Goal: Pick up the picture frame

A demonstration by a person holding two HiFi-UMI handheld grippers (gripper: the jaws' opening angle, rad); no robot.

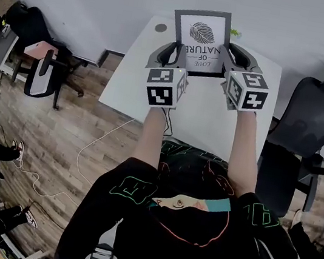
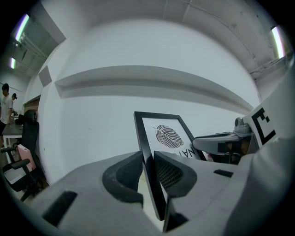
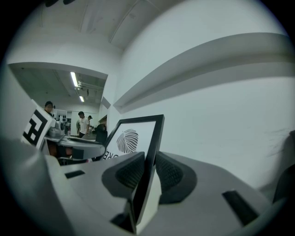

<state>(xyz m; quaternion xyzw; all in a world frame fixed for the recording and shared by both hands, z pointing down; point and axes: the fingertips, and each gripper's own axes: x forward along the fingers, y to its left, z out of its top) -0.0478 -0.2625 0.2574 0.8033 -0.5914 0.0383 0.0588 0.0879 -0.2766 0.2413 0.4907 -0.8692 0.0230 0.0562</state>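
Left gripper (image 1: 172,52) clamps the frame's (image 1: 200,39) left edge, right gripper (image 1: 229,56) its right edge. I judge the frame upright at 12 o'clock, apparently clear of the counter (image 1: 134,84); pickup essentially complete.

Black short-sleeved shirt (image 1: 132,231) with green line graphics (plus a teal band); curved matte-grey left gripper (image 1: 170,53) and right gripper (image 1: 235,57) bear black-and-white marker cubes (image 1: 165,86) (image 1: 247,91).
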